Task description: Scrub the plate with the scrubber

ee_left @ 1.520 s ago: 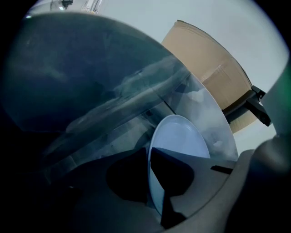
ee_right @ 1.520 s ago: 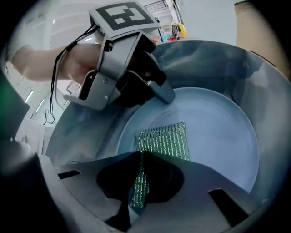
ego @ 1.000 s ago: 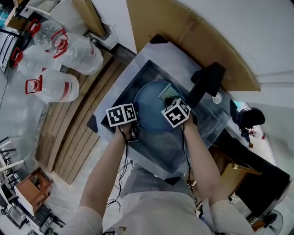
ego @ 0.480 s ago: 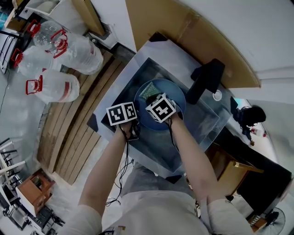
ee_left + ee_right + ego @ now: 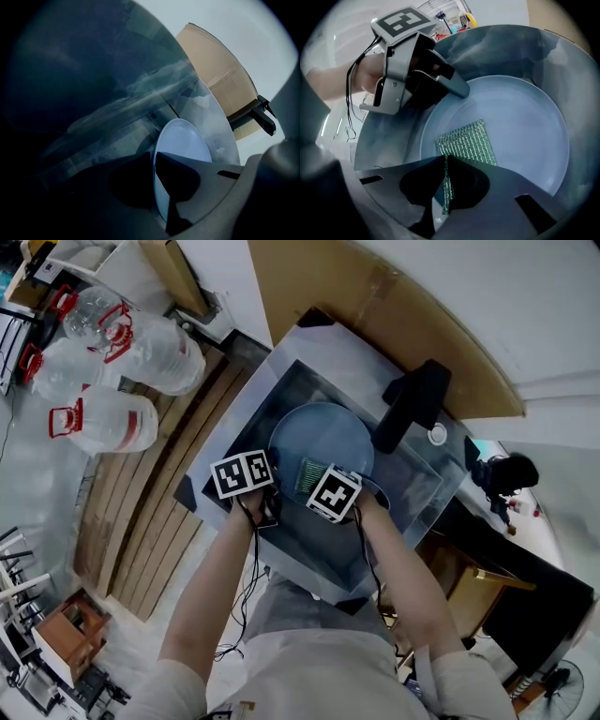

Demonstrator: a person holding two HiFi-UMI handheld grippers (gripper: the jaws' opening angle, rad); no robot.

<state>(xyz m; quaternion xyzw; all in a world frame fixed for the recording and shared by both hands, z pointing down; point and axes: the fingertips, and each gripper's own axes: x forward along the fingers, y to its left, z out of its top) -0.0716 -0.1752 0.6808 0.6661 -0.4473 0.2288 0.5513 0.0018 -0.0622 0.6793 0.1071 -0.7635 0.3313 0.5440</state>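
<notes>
A pale blue plate (image 5: 323, 432) stands tilted in the steel sink (image 5: 424, 486). My left gripper (image 5: 154, 161) is shut on the plate's near rim (image 5: 180, 140), which runs between its jaws; its body (image 5: 417, 70) reaches in from the upper left in the right gripper view. A green mesh scrubber (image 5: 466, 143) lies flat against the plate's face (image 5: 520, 122), and my right gripper (image 5: 444, 161) is shut on its lower edge. From the head view the scrubber (image 5: 312, 474) shows beside the right gripper's marker cube (image 5: 335, 493), at the plate's near side.
A black faucet (image 5: 411, 404) rises over the sink's far right side. Water jugs (image 5: 122, 343) stand on wooden slats to the left. A brown board (image 5: 220, 84) leans behind the sink.
My right gripper has swept the scrubber from the plate's far right across to its left, then down to its near edge. The left gripper has held the plate still.
</notes>
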